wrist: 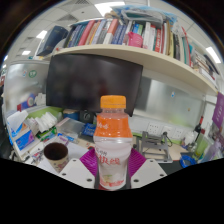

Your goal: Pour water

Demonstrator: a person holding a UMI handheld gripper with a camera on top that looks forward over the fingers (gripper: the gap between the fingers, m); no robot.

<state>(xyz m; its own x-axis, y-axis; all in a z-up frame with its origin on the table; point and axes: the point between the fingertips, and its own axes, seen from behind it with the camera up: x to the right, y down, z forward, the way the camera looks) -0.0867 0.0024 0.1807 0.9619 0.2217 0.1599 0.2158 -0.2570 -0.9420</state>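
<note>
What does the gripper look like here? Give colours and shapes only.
Little of the gripper shows: two pale, whitish fingers angle in from below, each with a magenta pad on its inner face. No cables, markings, hand or sleeve are in view.

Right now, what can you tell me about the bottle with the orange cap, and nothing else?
The bottle stands upright between the tool's fingers, whose pink pads sit at either side of its lower body. It looks like plastic, with an orange screw cap still on, orange contents showing through the shoulder, and a pale label with pink print around the lower half. Whether both pads press on it cannot be told, and its base is hidden.
</note>
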